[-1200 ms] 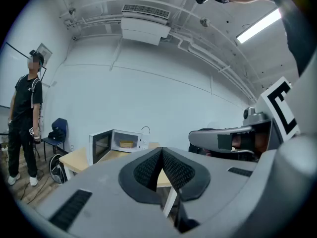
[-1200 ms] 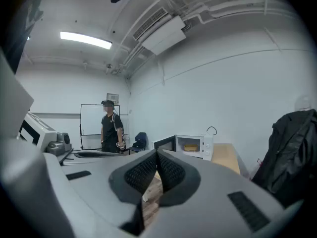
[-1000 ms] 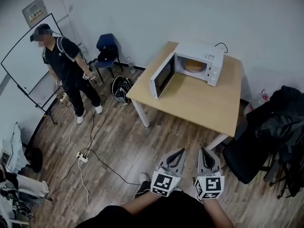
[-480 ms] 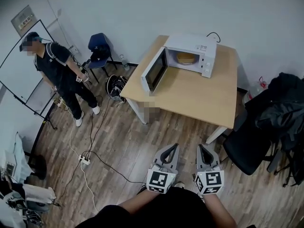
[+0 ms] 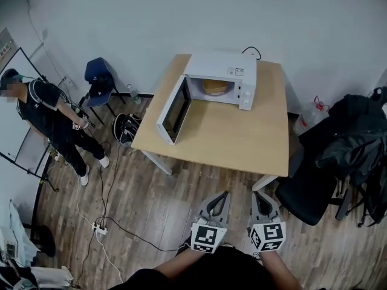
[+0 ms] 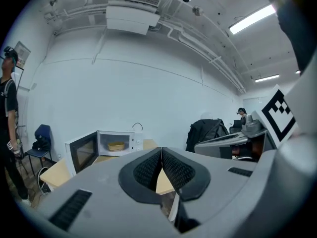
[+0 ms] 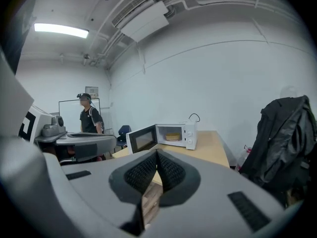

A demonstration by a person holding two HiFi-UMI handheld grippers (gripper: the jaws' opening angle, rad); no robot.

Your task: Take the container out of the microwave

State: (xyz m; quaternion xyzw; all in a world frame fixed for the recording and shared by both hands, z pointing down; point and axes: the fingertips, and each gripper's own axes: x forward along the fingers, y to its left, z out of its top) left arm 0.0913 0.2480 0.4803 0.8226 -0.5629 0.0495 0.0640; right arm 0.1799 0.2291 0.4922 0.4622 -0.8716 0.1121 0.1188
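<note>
Left gripper (image 5: 224, 194) and right gripper (image 5: 257, 194), jaws closed on nothing, hang over plank floor (image 5: 151, 204); ahead, the wooden table (image 5: 230, 141) carries the open white microwave (image 5: 224, 71) with the container (image 5: 215, 87) inside.

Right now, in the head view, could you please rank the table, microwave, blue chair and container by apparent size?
1. table
2. microwave
3. blue chair
4. container, partly hidden inside the microwave

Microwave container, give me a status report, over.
Left hand-held gripper and right hand-held gripper shut, empty, short of the table. Container inside microwave, door open. Nothing blocking the opening.
</note>
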